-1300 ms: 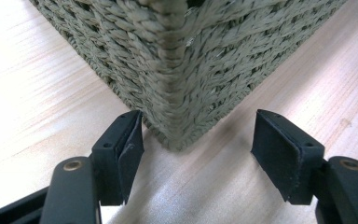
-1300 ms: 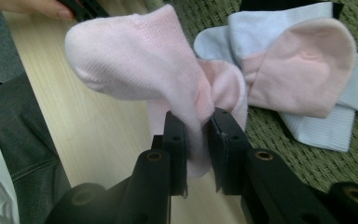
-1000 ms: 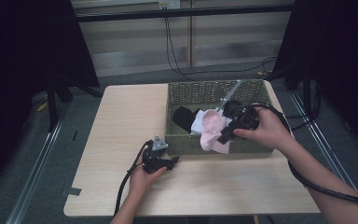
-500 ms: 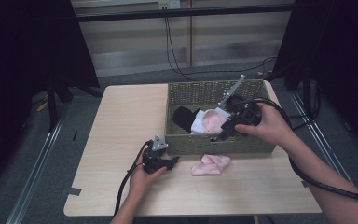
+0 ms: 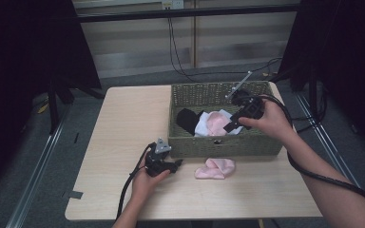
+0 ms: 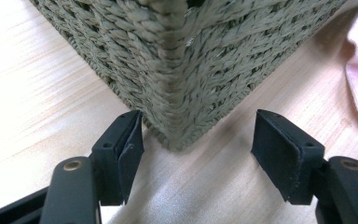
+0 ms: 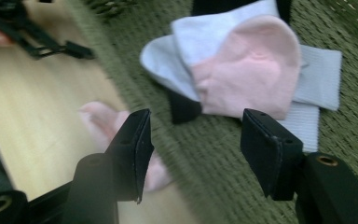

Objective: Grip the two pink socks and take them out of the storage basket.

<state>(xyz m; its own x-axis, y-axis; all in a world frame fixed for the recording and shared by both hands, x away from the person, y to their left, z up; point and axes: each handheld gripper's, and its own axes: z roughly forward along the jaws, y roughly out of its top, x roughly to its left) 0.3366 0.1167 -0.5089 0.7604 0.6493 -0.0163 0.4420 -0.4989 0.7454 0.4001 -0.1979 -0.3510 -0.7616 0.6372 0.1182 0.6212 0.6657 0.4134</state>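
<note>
A pink sock (image 5: 215, 168) lies on the counter (image 5: 123, 123) just in front of the basket (image 5: 218, 145). Right gripper (image 5: 240, 114) hovers over the basket, jaws apart, empty. Left gripper (image 5: 164, 161) rests at the basket's near-left corner, jaws apart.

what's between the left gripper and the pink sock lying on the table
Only bare tabletop lies between the left gripper and the pink sock, as the high view shows. The basket stands just behind that gap.
</note>
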